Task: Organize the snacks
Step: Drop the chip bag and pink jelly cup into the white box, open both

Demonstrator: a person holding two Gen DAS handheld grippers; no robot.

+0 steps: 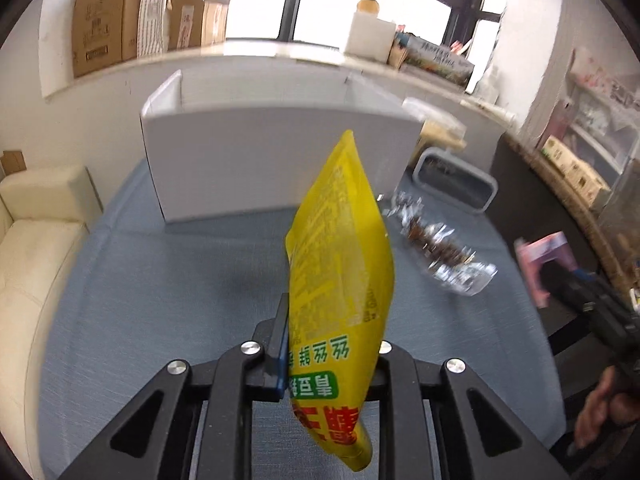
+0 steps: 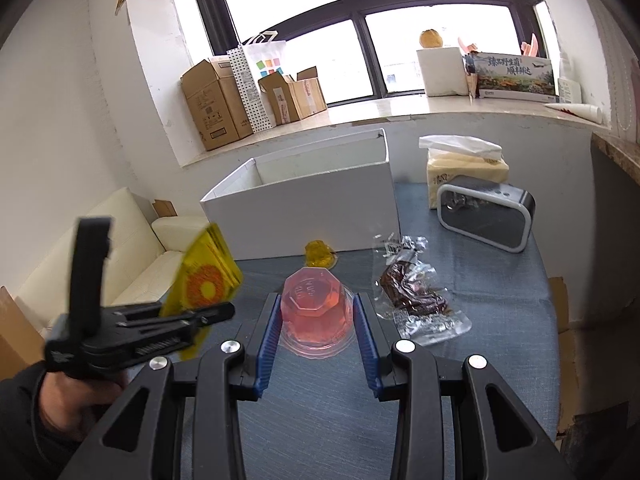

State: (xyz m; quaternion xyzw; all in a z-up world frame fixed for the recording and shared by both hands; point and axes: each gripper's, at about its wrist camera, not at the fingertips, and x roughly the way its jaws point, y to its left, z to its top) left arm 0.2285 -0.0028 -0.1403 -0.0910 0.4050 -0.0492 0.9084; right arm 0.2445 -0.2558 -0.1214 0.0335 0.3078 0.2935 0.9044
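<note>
Yellow pouch (image 1: 340,248), two jelly cups (image 2: 316,308), one white box (image 2: 304,204).

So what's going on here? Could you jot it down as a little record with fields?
left gripper: shut on a yellow snack pouch, lifted off the table
right gripper: shut on a pink jelly cup standing upside down on the blue tablecloth
loose snacks: small orange jelly cup, clear packet of dark snacks
container: open white box behind them
also there: tissue pack, small speaker
</note>
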